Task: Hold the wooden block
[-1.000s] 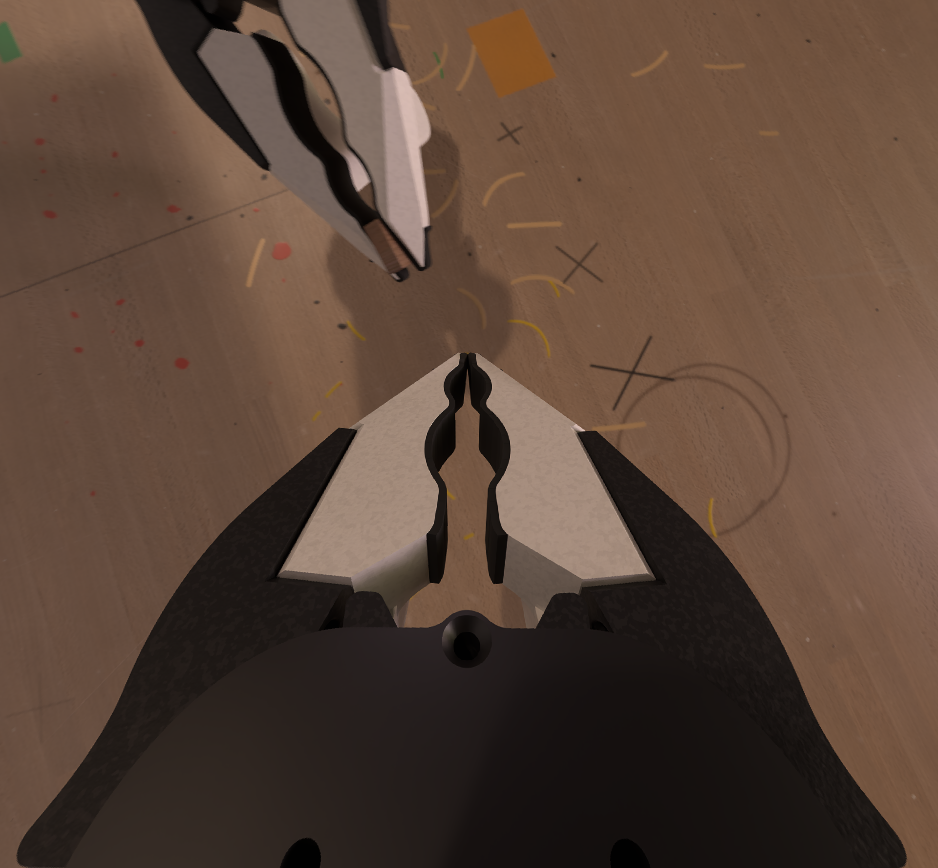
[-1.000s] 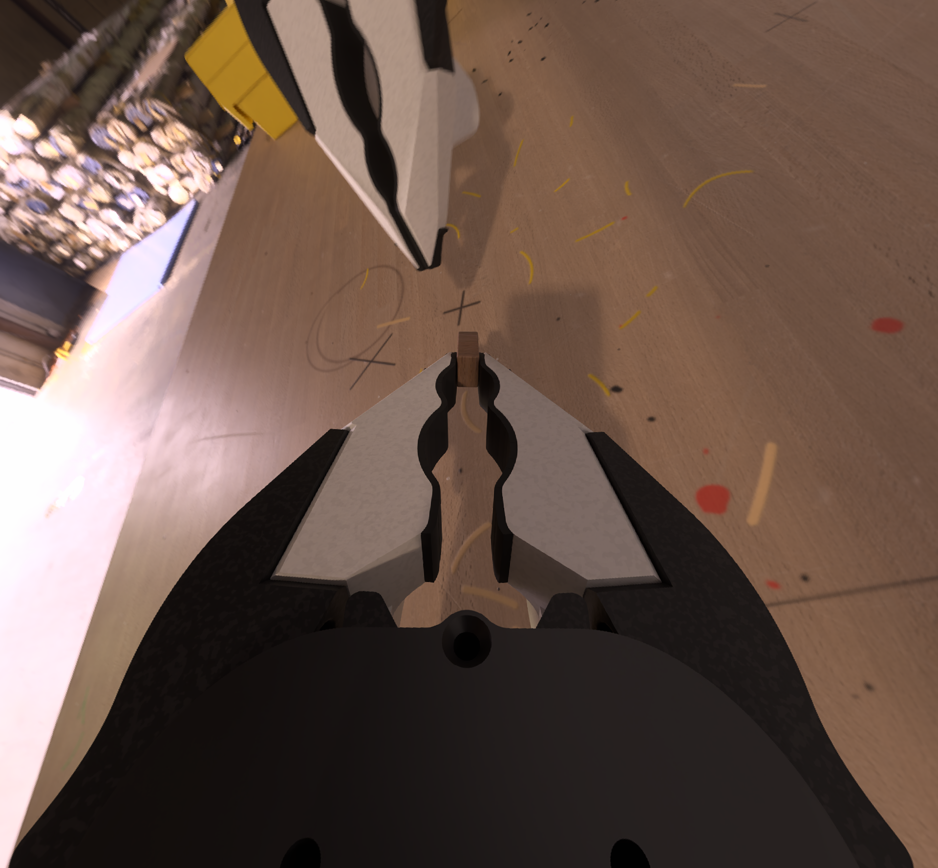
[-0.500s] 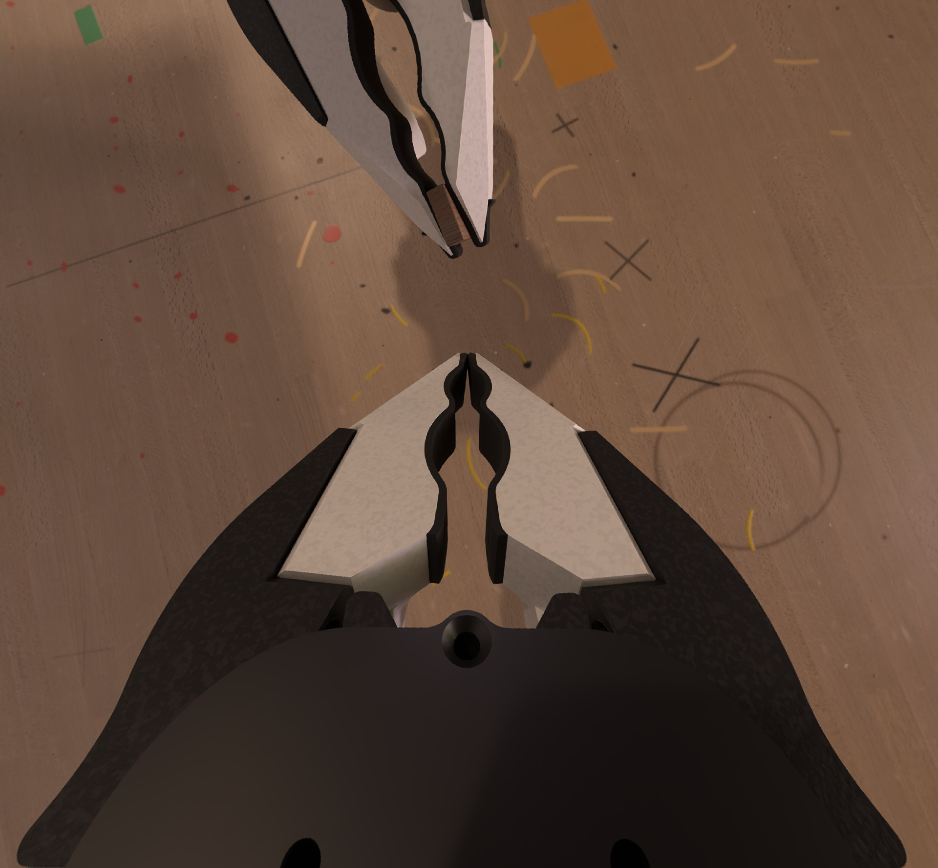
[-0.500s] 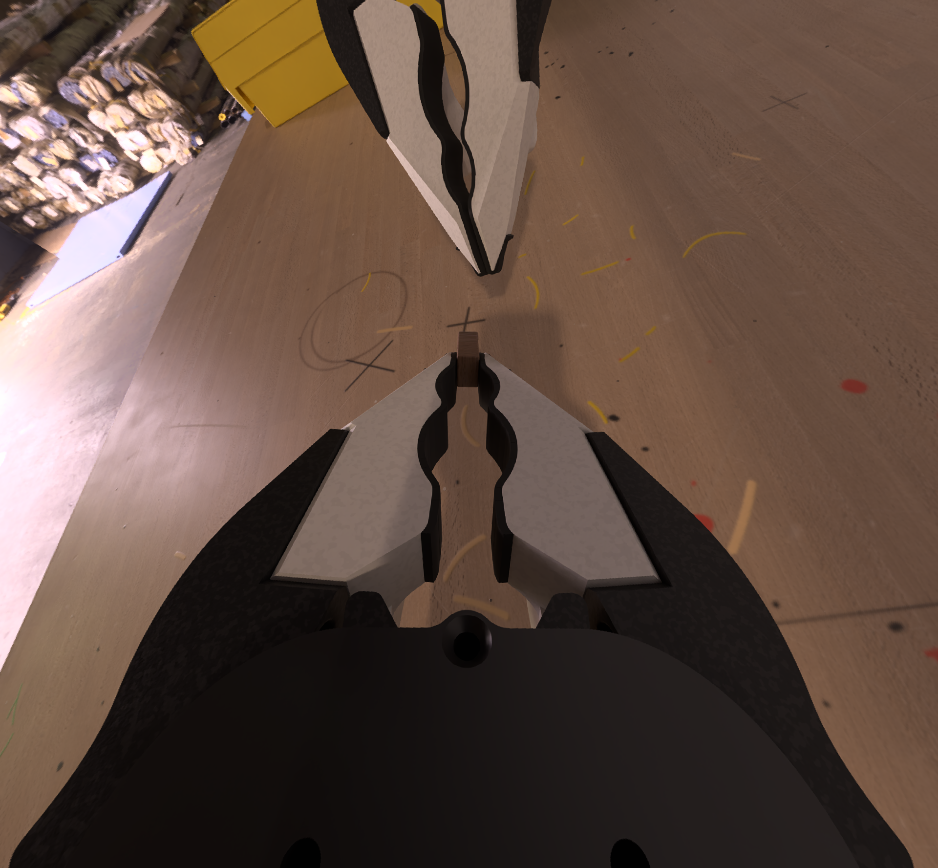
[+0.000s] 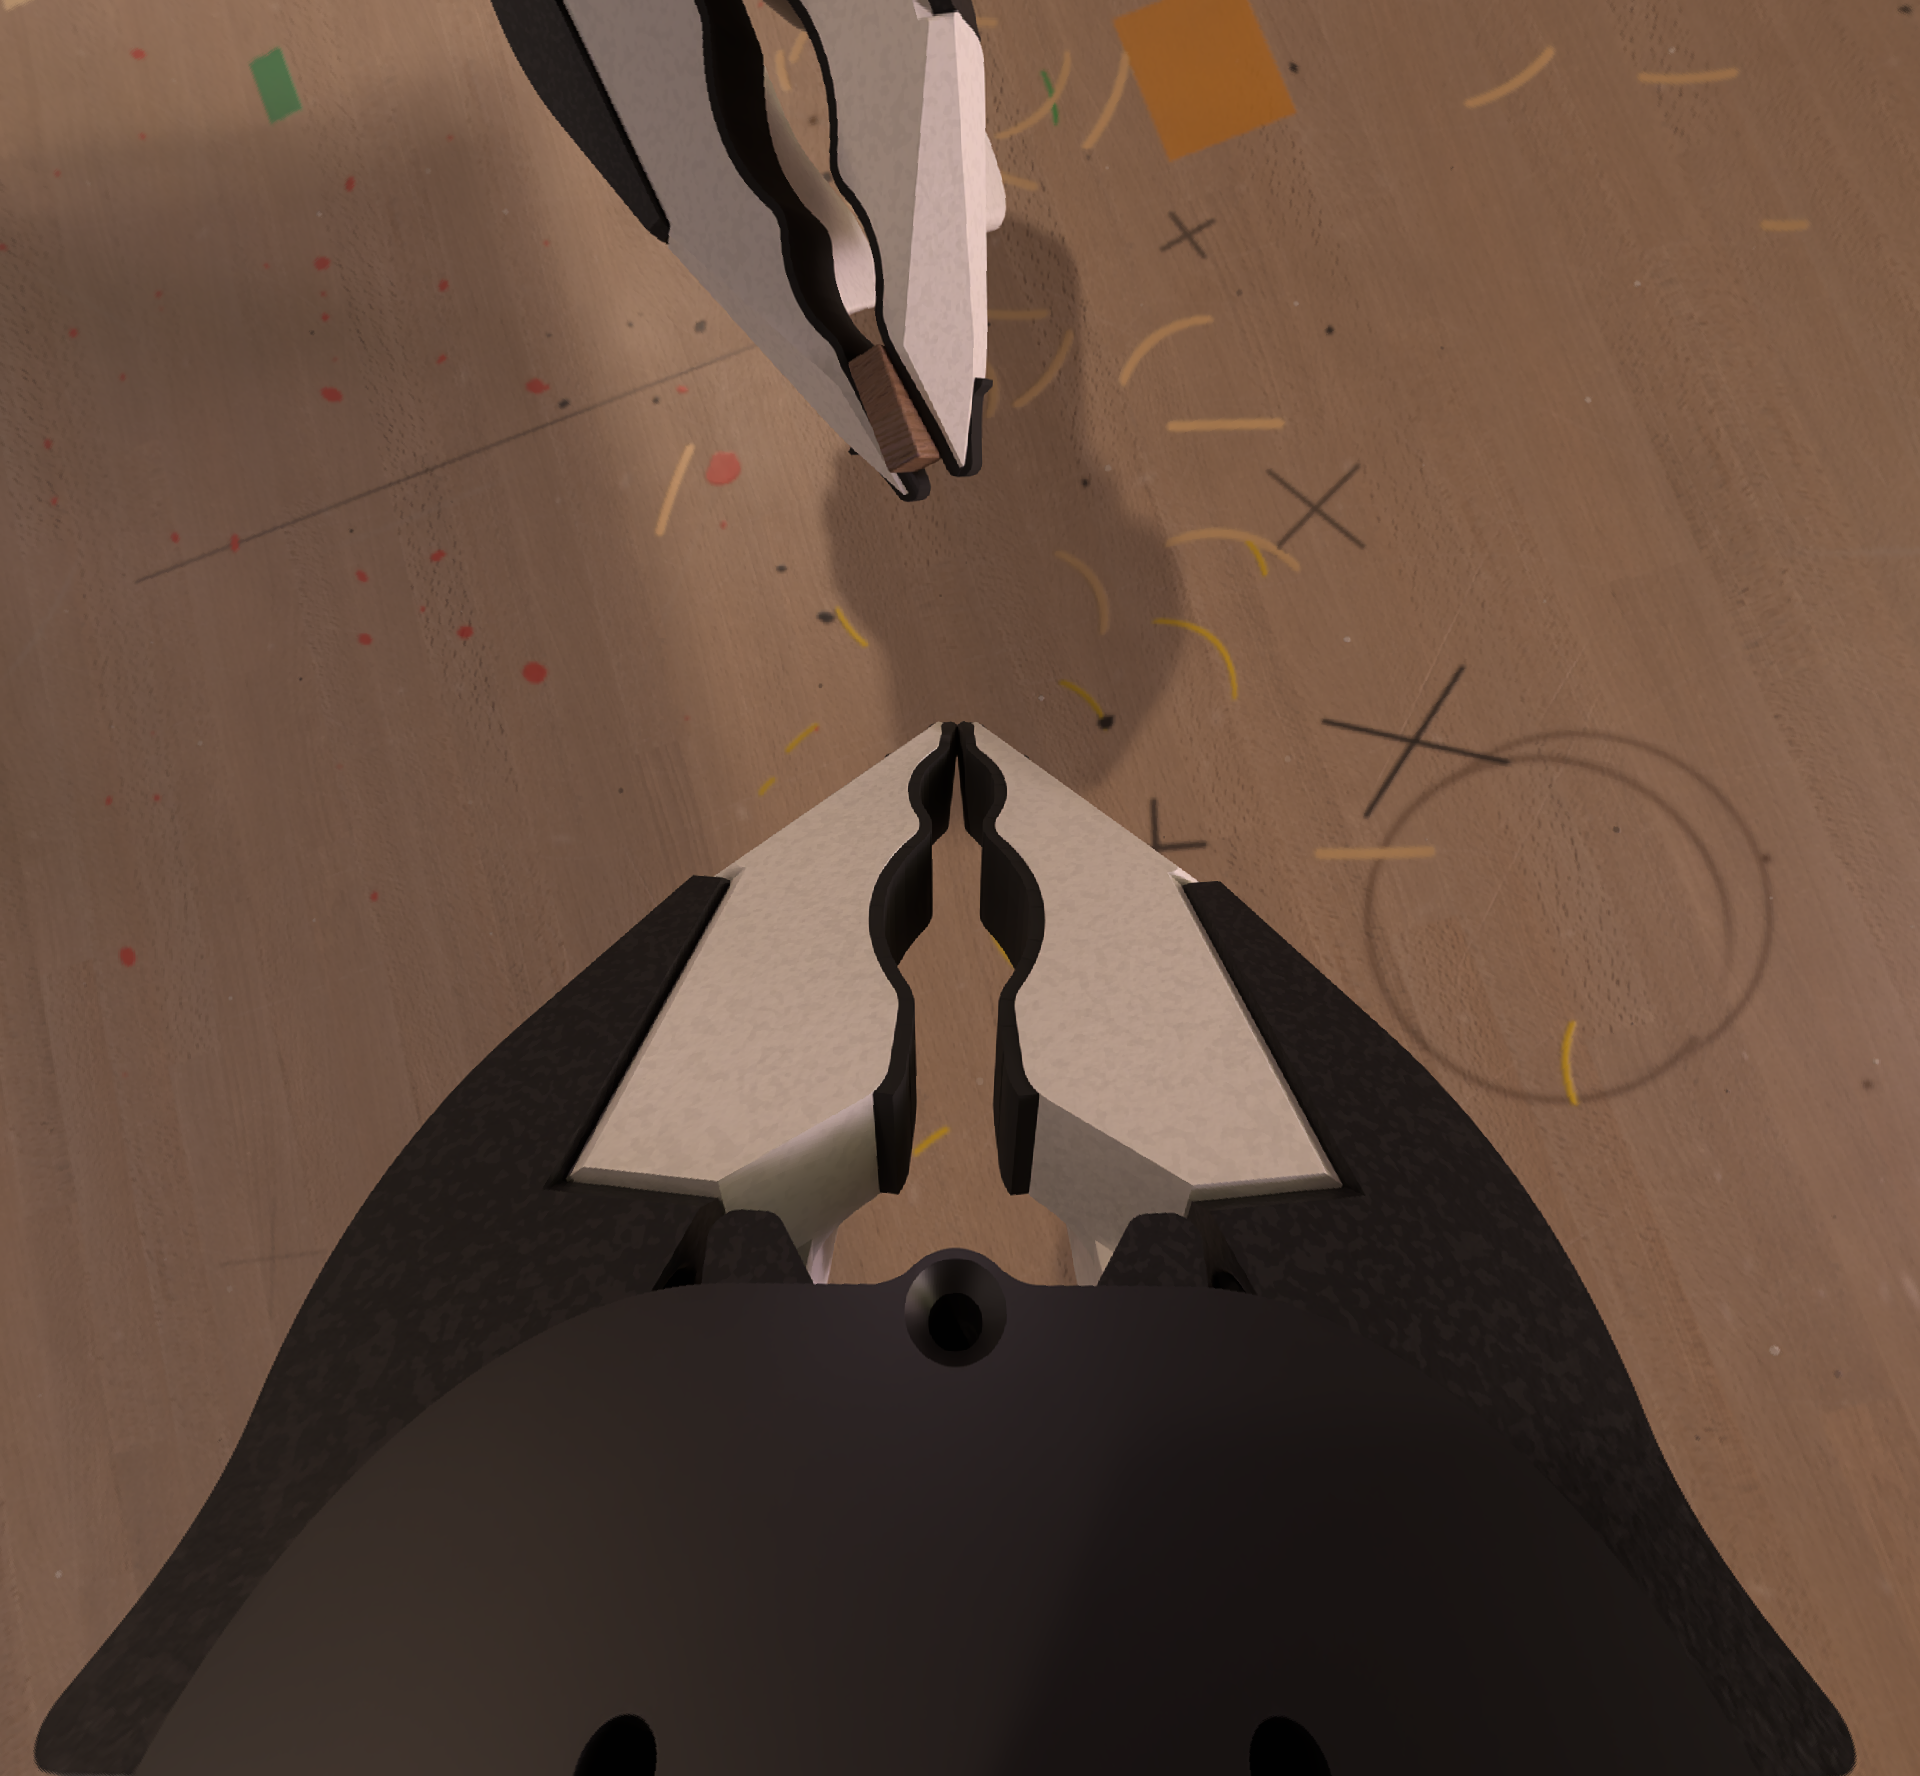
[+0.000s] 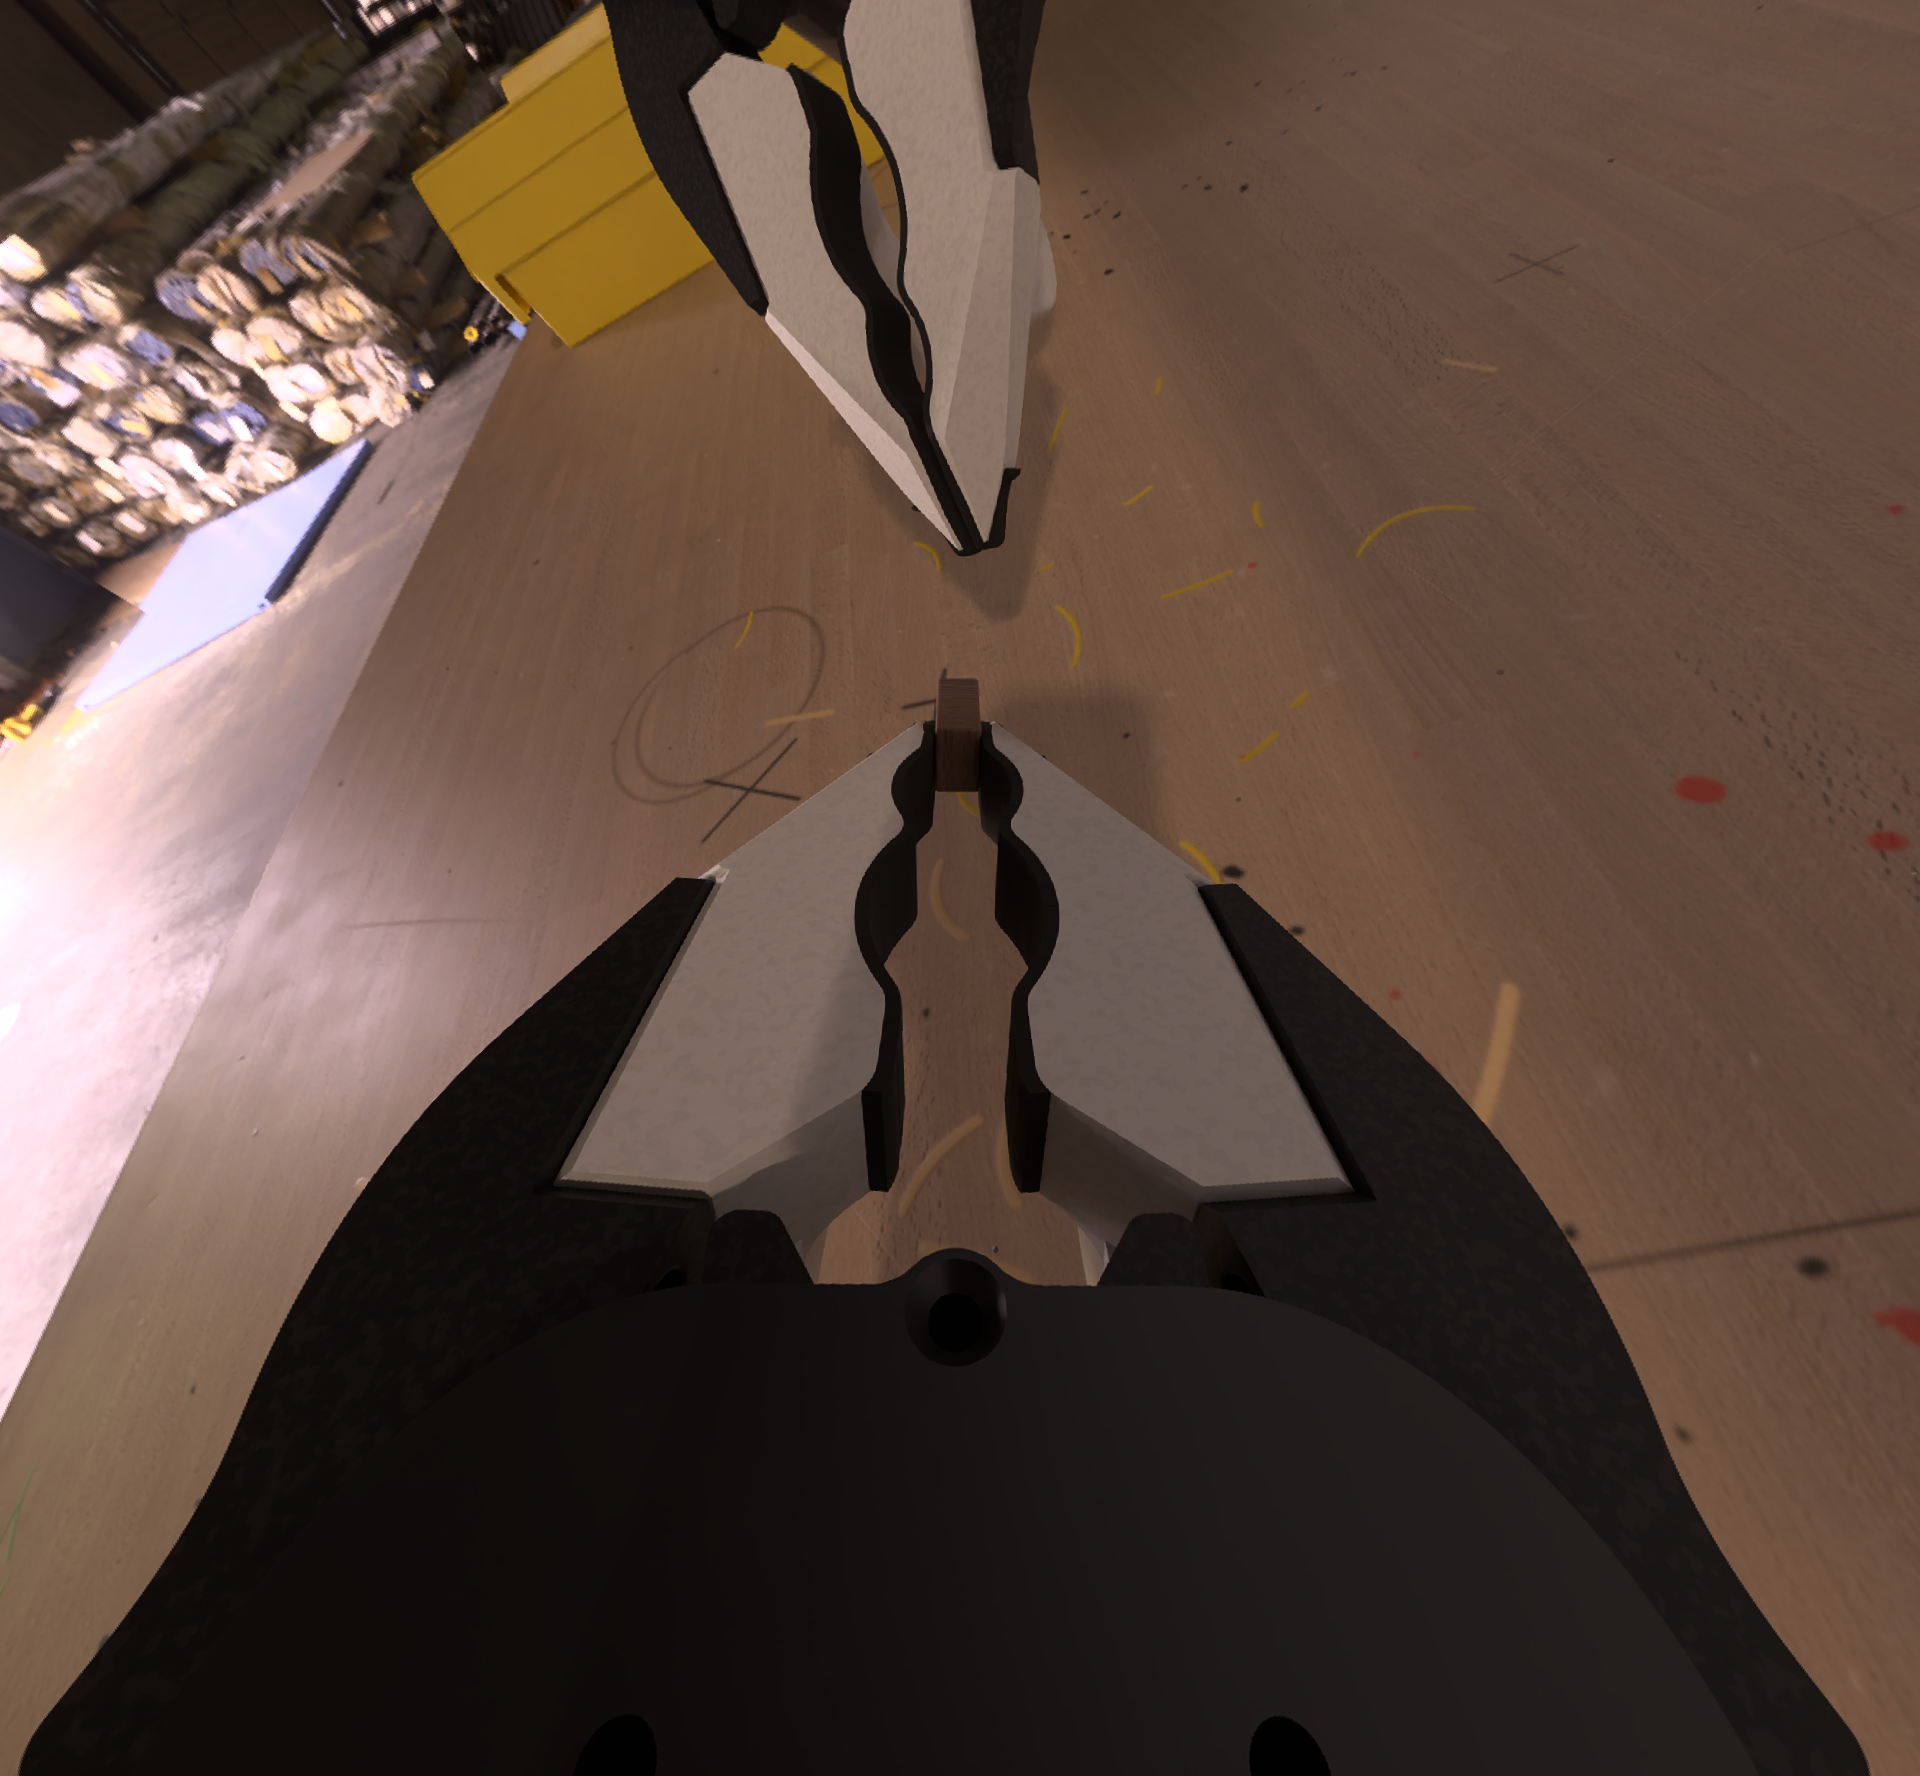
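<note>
A small brown wooden block [image 6: 956, 734] is pinched between the tips of my right gripper [image 6: 957, 739], which is shut on it and holds it above the wooden table. In the left wrist view the same block [image 5: 894, 422] shows between the right gripper's tips [image 5: 930, 469], which point toward me from the top. My left gripper [image 5: 957, 729] is shut and empty, tips touching, a short way from the block. In the right wrist view the left gripper [image 6: 982, 537] points down from the top, just beyond the block.
The wooden table [image 5: 1558, 479] bears pencilled crosses, a drawn circle [image 5: 1569, 916], an orange square patch [image 5: 1205, 64], red spots and yellow shavings. A yellow cabinet [image 6: 561, 199] and stacked goods [image 6: 187, 355] stand beyond the table's left edge [image 6: 343, 791].
The two grippers have turned relative to each other, so each now faces the other more squarely. The right gripper stays shut on the block and the left stays shut.
</note>
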Action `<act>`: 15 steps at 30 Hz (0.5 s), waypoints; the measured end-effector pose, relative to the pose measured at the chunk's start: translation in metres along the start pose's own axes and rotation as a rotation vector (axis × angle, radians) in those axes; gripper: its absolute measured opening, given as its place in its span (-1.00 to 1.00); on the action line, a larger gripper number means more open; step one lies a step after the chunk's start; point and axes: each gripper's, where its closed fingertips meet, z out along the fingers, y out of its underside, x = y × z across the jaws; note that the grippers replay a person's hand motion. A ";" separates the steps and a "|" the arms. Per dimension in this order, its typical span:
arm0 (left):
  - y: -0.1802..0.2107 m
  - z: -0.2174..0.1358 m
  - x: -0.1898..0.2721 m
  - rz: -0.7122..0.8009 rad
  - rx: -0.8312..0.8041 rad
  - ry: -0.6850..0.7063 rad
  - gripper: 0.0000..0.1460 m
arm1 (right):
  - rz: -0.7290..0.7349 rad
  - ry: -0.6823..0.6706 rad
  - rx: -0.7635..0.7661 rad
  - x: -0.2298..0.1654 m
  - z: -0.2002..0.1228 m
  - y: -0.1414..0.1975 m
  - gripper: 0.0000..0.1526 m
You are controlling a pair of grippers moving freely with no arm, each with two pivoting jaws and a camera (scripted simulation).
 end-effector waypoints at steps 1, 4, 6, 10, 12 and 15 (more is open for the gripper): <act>-0.001 -0.001 0.000 -0.002 0.007 -0.002 -1.00 | 0.006 -0.004 0.009 0.000 -0.001 -0.001 -0.91; -0.003 -0.003 0.000 -0.005 0.023 0.001 -1.00 | 0.012 -0.015 0.038 -0.001 -0.002 -0.006 -0.91; -0.005 -0.006 0.000 -0.003 0.037 0.007 -1.00 | 0.020 -0.025 0.060 -0.002 -0.004 -0.009 -0.91; -0.017 -0.019 0.002 -0.035 0.134 0.047 -1.00 | 0.052 -0.074 0.153 -0.009 -0.010 -0.024 -0.91; -0.022 -0.023 0.003 -0.035 0.156 0.058 -1.00 | 0.058 -0.096 0.182 -0.012 -0.013 -0.029 -0.91; -0.024 -0.022 0.006 -0.011 0.133 0.074 -1.00 | 0.061 -0.113 0.206 -0.014 -0.015 -0.034 -0.91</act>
